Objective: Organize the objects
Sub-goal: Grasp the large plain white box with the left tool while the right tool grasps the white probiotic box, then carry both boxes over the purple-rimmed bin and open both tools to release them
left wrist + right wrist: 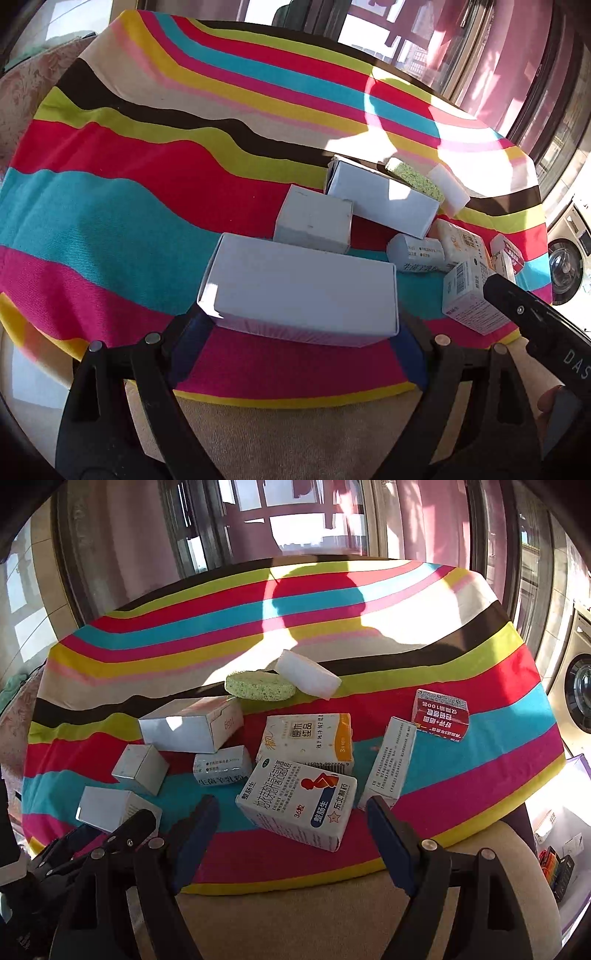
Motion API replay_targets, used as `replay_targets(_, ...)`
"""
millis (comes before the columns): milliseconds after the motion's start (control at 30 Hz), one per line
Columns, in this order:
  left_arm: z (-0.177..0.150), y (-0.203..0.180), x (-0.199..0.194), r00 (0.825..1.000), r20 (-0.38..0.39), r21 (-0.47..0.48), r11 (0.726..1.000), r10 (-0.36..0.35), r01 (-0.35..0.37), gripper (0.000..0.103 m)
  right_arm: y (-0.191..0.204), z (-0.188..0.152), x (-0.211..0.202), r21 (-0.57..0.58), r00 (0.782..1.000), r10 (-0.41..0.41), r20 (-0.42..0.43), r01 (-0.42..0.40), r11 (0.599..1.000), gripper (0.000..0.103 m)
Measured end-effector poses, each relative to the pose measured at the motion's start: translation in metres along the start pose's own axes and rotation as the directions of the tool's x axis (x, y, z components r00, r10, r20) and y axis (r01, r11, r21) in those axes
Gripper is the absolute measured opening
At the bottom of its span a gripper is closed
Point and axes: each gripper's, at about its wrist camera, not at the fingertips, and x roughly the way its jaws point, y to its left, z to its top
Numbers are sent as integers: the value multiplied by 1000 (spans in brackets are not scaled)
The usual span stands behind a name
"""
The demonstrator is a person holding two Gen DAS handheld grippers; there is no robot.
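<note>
White cardboard, light and easily crushed: my left tongs [301, 325] clamp the long white box [301, 291] by its short ends at the desk [110, 206] edge, while my right tongs [291, 830] stand apart around the pill carton [299, 801] beside it.

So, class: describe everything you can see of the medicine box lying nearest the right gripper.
The medicine box is a white cardboard carton, closed, lying flat and skewed on the striped cloth near the table's front edge. Its top face carries large Chinese print, a red-orange figure logo and a blue band with a star. It lies just ahead of the right gripper, whose open blue pads touch nothing. Its far corner seems to meet the tissue pack.
</note>
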Motion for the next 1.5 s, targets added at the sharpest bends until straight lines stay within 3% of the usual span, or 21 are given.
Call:
replay_targets(267,-4,-4,-7,998,33,7,999,48,-49,89,18,5,20,-25,990,-138,-6,138,990,81)
replay_targets(367,-4,-8,-8,997,40,17,997,68,-69,89,22,2,26,-54,985,-170,-15,169,984,75)
replay_targets(700,-16,-32,-30,990,60,71,989,127,-131,89,10,-5,-3,-55,994,-109,17,110,992,74)
replay_targets(1033,-36,-103,-43,998,50,229,972,48,-58,89,-48,-16,-51,5,990,-131,45,131,991,74)
replay_targets(1500,-68,-200,-47,999,1,432,901,-36,32,89,-155,-49,-95,115,962,-273,31,268,957,74)
